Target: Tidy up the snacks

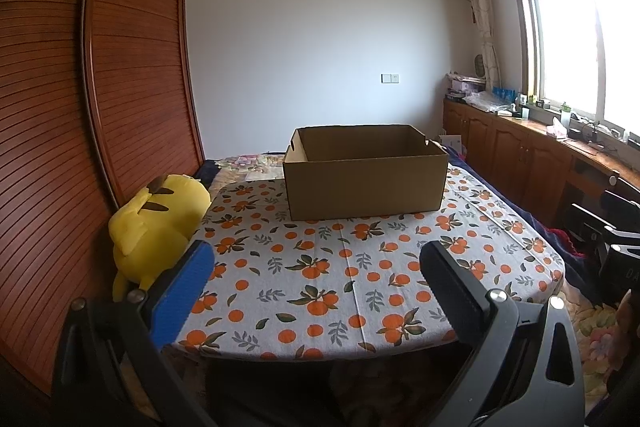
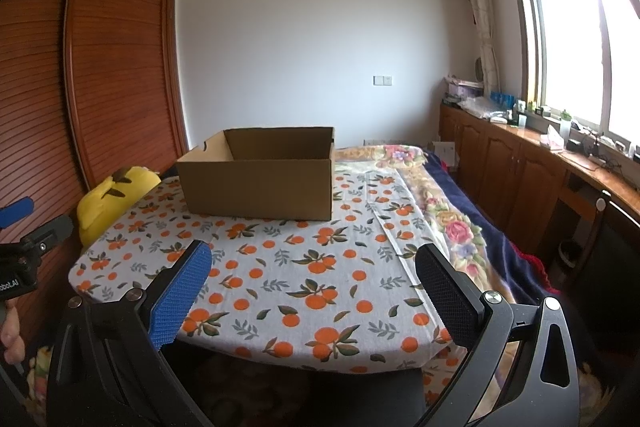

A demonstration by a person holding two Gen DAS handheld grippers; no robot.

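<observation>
While both grippers, left gripper [image 1: 316, 291] and right gripper [image 2: 314, 291], are hovering with jaws apart and empty, no snacks are showing. Cardboard box [image 1: 366, 183] at 12 o'clock is sitting empty on the surface [image 1: 320, 287]; probably light, stiff, best taken by its rim.

Both wrist views face (low, near) the cardboard box [image 1: 365, 183].

I see a worktop [image 1: 360, 291] covered by a white cloth printed with oranges and leaves. An open cardboard box [image 1: 366, 187] sits directly on it toward the far edge; I cannot see its floor from here. The worktop itself stands over a bed [image 2: 452, 223] spread with a floral blanket.
</observation>
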